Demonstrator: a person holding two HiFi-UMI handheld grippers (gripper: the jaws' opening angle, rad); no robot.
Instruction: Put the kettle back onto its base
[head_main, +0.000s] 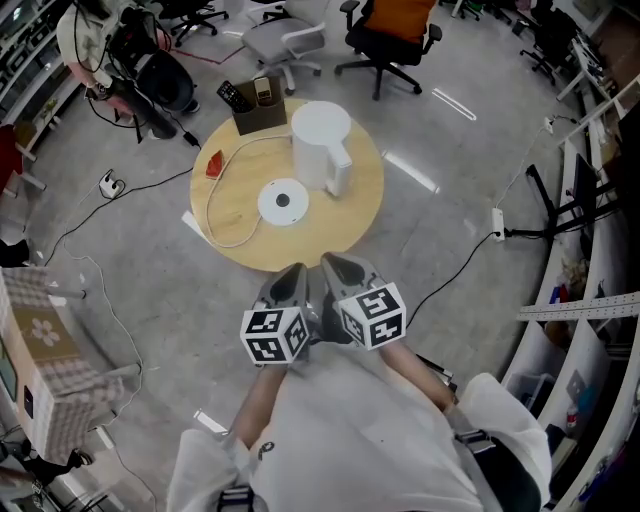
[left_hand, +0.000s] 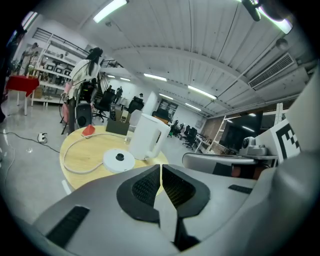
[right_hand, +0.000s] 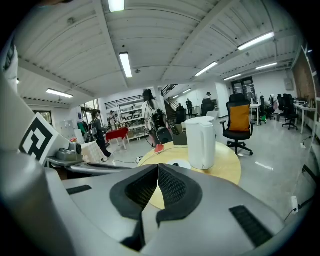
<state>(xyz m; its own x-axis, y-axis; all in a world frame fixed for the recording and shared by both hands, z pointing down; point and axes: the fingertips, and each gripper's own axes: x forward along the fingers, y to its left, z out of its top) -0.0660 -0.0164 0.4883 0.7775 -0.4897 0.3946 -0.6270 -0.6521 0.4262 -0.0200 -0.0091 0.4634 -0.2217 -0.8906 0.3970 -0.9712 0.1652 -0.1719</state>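
A white kettle (head_main: 322, 146) stands upright on the round wooden table (head_main: 360, 215), its handle toward the table's near right. Its white round base (head_main: 283, 200) lies just left of it, with a white cord looping off to the left. The kettle (left_hand: 147, 136) and base (left_hand: 119, 160) also show in the left gripper view, and the kettle (right_hand: 200, 141) and base (right_hand: 178, 164) in the right gripper view. My left gripper (head_main: 292, 272) and right gripper (head_main: 338, 264) hover side by side at the table's near edge, both shut and empty, well short of the kettle.
A brown box (head_main: 258, 111) holding remotes sits at the table's far side, and a small red object (head_main: 214, 164) lies at its left. Office chairs (head_main: 388, 35) stand beyond the table. Cables and a power strip (head_main: 498, 223) lie on the floor to the right.
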